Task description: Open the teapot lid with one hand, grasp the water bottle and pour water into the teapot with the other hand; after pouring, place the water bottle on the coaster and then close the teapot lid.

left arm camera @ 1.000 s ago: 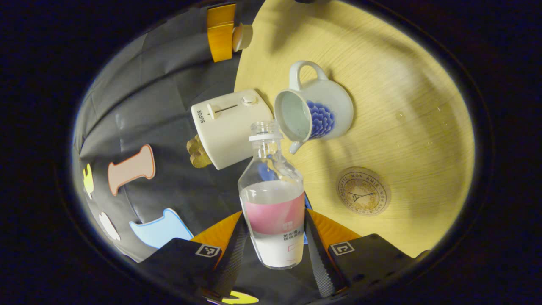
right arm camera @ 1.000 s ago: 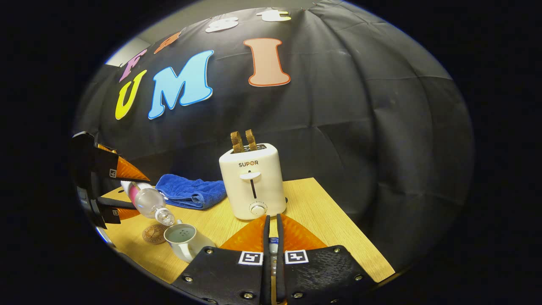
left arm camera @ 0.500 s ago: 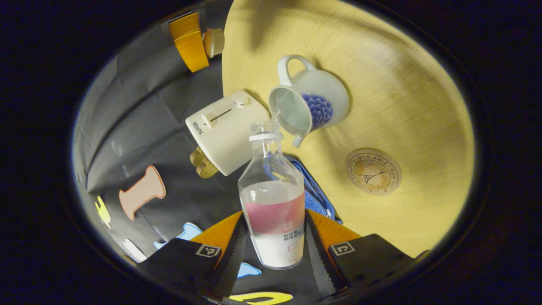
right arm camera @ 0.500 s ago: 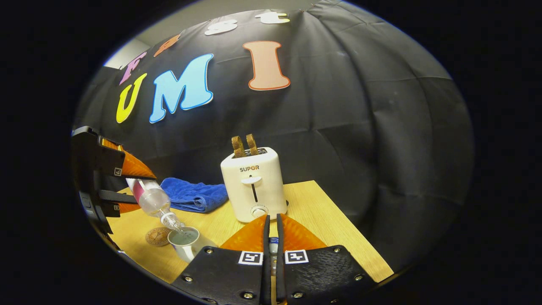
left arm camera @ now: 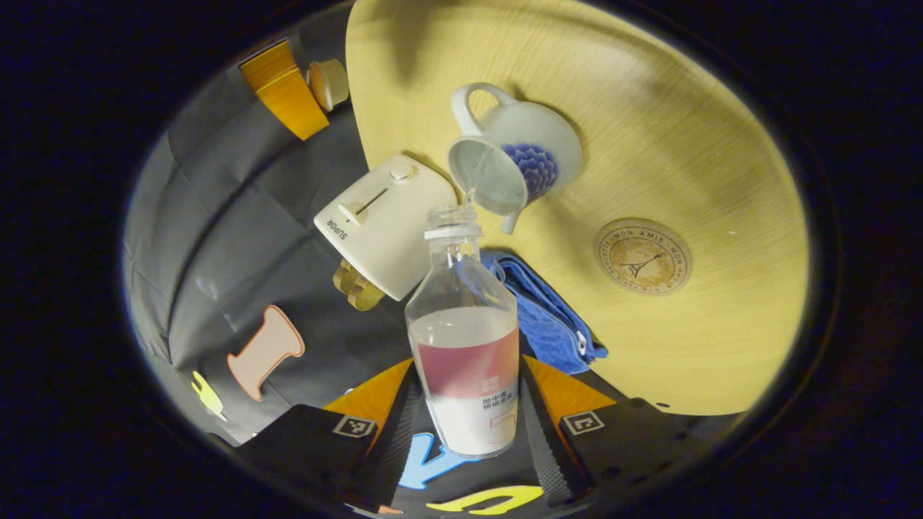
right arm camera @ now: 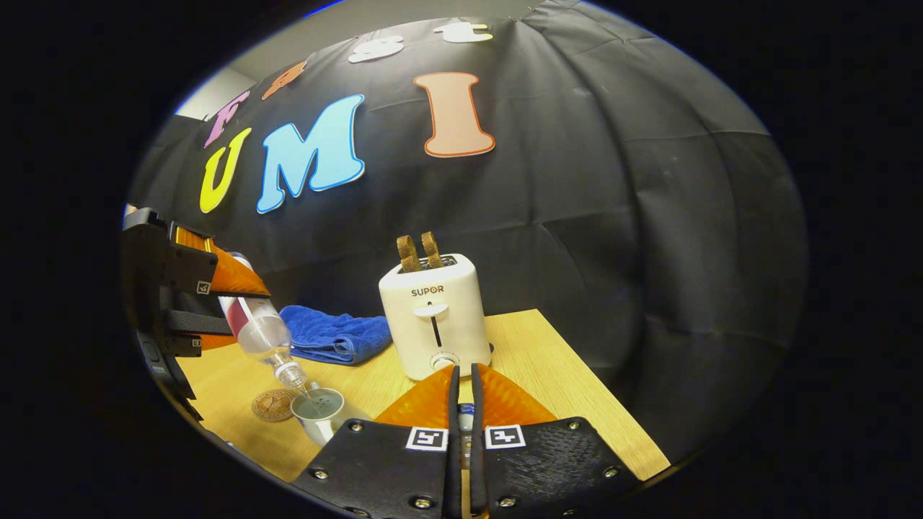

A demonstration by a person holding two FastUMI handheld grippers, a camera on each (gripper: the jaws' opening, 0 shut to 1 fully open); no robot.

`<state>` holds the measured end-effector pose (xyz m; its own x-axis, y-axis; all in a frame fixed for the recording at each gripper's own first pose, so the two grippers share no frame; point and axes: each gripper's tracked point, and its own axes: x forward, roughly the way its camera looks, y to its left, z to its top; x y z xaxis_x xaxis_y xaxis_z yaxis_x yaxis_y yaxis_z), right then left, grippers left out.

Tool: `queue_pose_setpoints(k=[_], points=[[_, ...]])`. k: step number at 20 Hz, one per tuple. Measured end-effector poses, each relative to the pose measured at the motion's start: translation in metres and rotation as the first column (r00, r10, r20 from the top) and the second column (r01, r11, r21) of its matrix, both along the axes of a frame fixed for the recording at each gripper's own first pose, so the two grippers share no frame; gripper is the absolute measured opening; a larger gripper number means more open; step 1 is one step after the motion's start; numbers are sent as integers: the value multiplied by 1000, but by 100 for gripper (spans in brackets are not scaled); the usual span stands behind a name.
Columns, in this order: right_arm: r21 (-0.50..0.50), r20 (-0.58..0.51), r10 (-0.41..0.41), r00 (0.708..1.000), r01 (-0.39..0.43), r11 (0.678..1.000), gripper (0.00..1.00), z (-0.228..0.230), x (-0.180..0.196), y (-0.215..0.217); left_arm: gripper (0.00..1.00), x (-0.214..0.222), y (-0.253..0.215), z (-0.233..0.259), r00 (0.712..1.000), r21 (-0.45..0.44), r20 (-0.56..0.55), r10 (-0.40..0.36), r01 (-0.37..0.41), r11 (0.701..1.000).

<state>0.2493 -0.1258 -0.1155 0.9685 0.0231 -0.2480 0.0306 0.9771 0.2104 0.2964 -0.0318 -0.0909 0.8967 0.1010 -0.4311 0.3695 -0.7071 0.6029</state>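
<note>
**Operator:** Pouring from the water bottle [left arm camera: 463,339] as I read it: it is tilted neck-down over the open teapot [left arm camera: 515,171], mouth just above the rim, and a thin stream seems to run in. Clear plastic, part full, so I judge it light but squashy, and slick under the label band. The best hold is low on the body, and that is where I have it.

**Observer:** And the teapot?

**Operator:** Glazed ceramic, stiff and breakable, I'd say, standing on the surface [left arm camera: 692,144] with its handle to the far side. Knocking its rim with the bottle neck is what I would avoid.

**Observer:** What are your grippers doing?

**Operator:** My left gripper [left arm camera: 463,432] is clamped on the bottle, a finger pressed on each side of the lower body. In the right gripper view I see it at the far left [right arm camera: 205,306], holding the bottle [right arm camera: 263,335] above the teapot [right arm camera: 322,412]. My right gripper [right arm camera: 461,425] has its fingers nearly together with something small pinched between them. I take it for the lid [left arm camera: 328,73], but I cannot tell how firmly it is held.

**Observer:** Where does the bottle go afterwards?

**Operator:** The coaster [left arm camera: 642,256] lies to the right of the teapot, apart from it. A toaster [right arm camera: 435,315] and a blue towel [right arm camera: 333,334] sit beyond.
</note>
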Motion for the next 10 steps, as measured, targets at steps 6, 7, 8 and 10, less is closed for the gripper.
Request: queue_pose_setpoints(k=[6, 7, 8, 10], points=[[11, -3, 1, 1000, -1, 1000, 5, -1, 0, -1, 86, -6, -12, 6, 999, 62, 3, -35, 35, 997], [12, -2, 0, 1000, 0, 1000, 5, 1, 0, -1, 86, -5, -14, 7, 999, 72, 5, -43, 42, 997], [11, 1, 0, 1000, 0, 1000, 5, 1, 0, -1, 86, -2, -17, 6, 999, 79, 7, -47, 47, 996], [8, 3, 1, 1000, -1, 1000, 5, 1, 0, 0, 86, 0, -18, 5, 999, 87, 7, -49, 49, 995]])
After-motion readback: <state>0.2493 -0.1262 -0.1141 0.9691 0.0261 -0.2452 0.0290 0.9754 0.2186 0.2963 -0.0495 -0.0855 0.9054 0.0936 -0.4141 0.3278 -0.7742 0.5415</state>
